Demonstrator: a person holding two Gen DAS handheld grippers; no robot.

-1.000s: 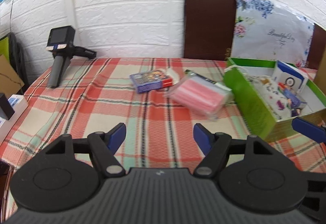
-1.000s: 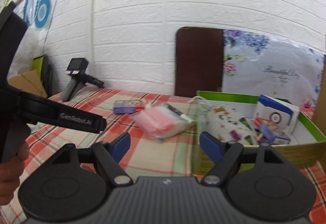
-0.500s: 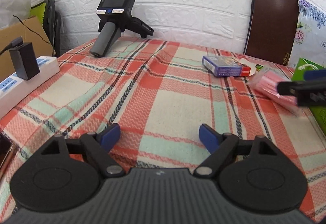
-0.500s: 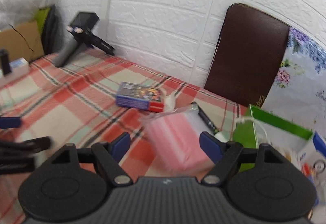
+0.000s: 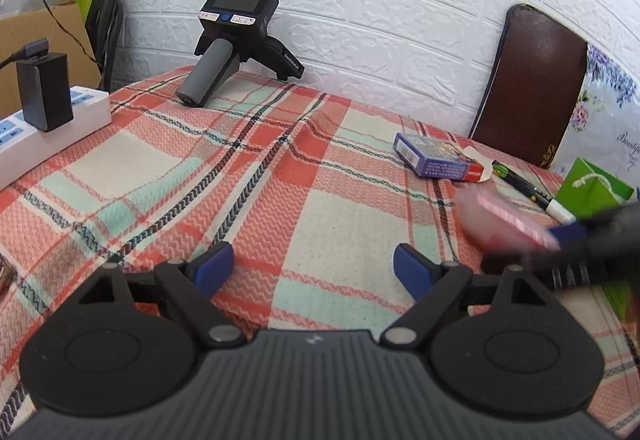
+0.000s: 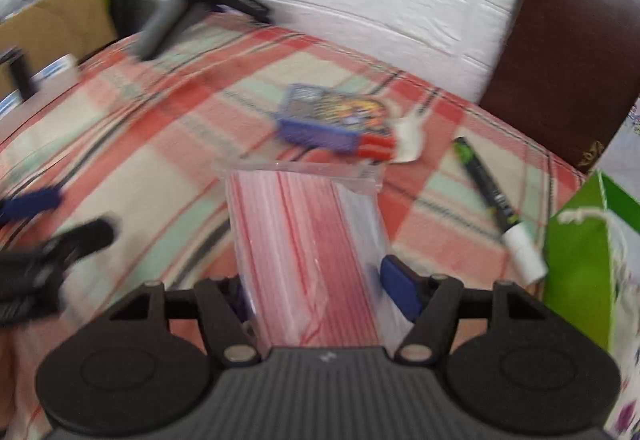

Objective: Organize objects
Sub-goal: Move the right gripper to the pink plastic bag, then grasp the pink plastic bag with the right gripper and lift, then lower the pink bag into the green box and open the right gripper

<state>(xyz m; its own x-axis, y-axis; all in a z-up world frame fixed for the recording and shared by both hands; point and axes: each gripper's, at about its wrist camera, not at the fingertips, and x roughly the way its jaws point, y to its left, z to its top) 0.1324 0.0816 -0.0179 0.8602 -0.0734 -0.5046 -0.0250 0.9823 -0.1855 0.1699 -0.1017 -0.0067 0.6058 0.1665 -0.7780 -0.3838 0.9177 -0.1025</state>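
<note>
A clear packet of pink straws (image 6: 304,240) lies on the plaid tablecloth between my right gripper's (image 6: 320,292) open fingers, one finger on each side; contact is unclear in the blur. The packet shows blurred in the left wrist view (image 5: 500,215) with the right gripper's tip over it. My left gripper (image 5: 312,268) is open and empty above the cloth. A blue card box (image 6: 332,123) lies beyond the packet, also in the left wrist view (image 5: 436,159). A black marker with a white cap (image 6: 492,199) lies to the right.
A green gift box (image 6: 576,260) stands at the right edge. A black handheld device with a grey handle (image 5: 228,43) stands at the back left. A white power strip with a black adapter (image 5: 44,111) lies at the left. A brown chair back (image 5: 532,79) stands behind the table.
My right gripper has moved down and forward so its fingers now straddle the straw packet. My left gripper has shifted slightly, staying open over the cloth.
</note>
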